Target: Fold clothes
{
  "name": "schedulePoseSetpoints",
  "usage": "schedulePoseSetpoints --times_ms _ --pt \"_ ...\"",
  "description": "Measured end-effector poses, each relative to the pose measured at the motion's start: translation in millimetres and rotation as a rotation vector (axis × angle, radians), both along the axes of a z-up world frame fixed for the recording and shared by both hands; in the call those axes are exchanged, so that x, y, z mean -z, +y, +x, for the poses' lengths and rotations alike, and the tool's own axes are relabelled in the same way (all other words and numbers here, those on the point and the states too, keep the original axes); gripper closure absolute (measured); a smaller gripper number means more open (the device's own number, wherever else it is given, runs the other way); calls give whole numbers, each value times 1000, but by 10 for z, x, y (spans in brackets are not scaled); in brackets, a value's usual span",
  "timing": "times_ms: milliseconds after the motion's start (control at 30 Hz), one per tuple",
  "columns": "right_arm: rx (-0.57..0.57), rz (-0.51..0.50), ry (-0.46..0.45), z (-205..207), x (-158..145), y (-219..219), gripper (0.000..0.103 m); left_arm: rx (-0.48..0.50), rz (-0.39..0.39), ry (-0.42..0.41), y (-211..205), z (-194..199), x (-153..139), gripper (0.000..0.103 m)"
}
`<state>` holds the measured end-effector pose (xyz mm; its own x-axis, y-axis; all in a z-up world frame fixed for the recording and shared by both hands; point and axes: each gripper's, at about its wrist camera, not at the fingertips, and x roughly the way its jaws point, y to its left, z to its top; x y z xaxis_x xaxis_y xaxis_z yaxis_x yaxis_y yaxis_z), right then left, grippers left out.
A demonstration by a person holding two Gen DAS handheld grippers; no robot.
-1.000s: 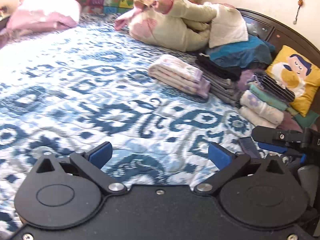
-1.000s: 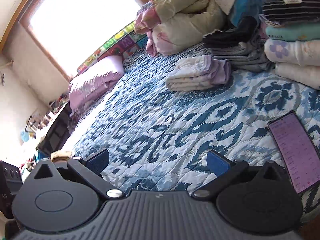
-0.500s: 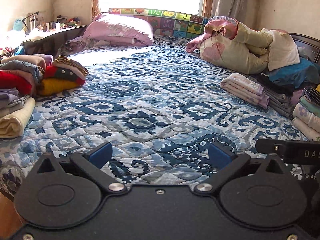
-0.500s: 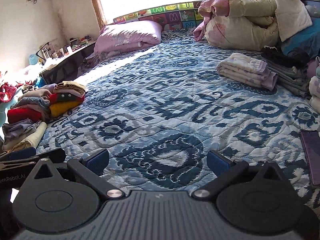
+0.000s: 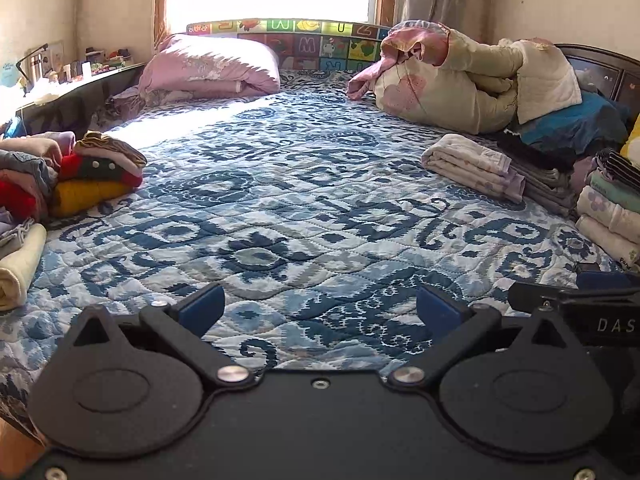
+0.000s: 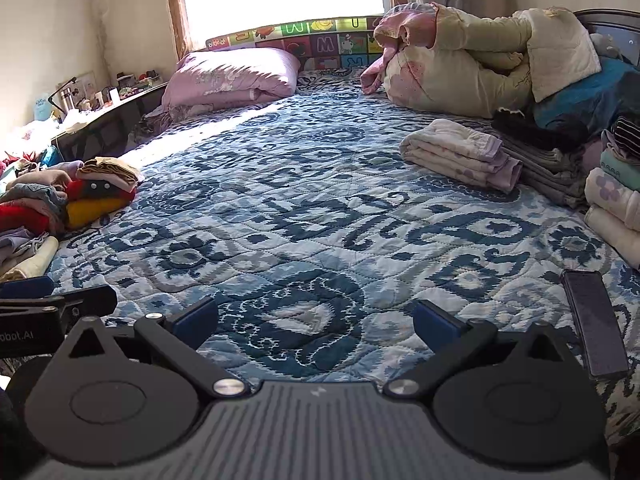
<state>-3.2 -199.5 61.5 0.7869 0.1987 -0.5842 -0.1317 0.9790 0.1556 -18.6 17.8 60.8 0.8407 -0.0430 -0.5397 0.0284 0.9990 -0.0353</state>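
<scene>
A heap of unfolded clothes, red, yellow, grey and cream, lies at the bed's left edge [image 5: 60,184], also in the right wrist view [image 6: 60,200]. Folded clothes are stacked on the right: a cream and lilac bundle [image 5: 472,166] [image 6: 460,154], grey items and a pastel stack [image 5: 612,208]. My left gripper [image 5: 318,306] is open and empty, low over the blue patterned quilt [image 5: 280,208] near its front edge. My right gripper [image 6: 316,318] is open and empty beside it; its finger shows at the left view's right edge [image 5: 576,294].
A dark phone [image 6: 594,322] lies on the quilt by my right gripper. A pink pillow [image 5: 212,68] and a bundled cream duvet [image 5: 460,80] sit at the far end under the window. A cluttered desk [image 6: 80,104] runs along the left wall.
Both cameras have swung left and levelled out. The view went from the folded stacks on the right to the whole bed, bringing the unfolded heap on the left into sight. Both grippers stayed open.
</scene>
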Motion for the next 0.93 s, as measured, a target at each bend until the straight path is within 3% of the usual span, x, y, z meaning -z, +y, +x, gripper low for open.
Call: schedulePoseSetpoints --times_ms 133,300,467,767,933 --pt "12 14 1 86 301 -30 0 -12 -65 20 -21 118 350 0" --pt "22 0 64 201 601 11 0 -27 -23 23 -25 205 555 0" --pt "22 -33 8 245 620 85 0 -44 -23 51 0 231 580 0" --pt "-1 8 1 226 609 34 0 -34 -29 78 -87 232 602 0" --pt "-2 25 10 245 634 12 0 -55 10 41 -117 250 625 0"
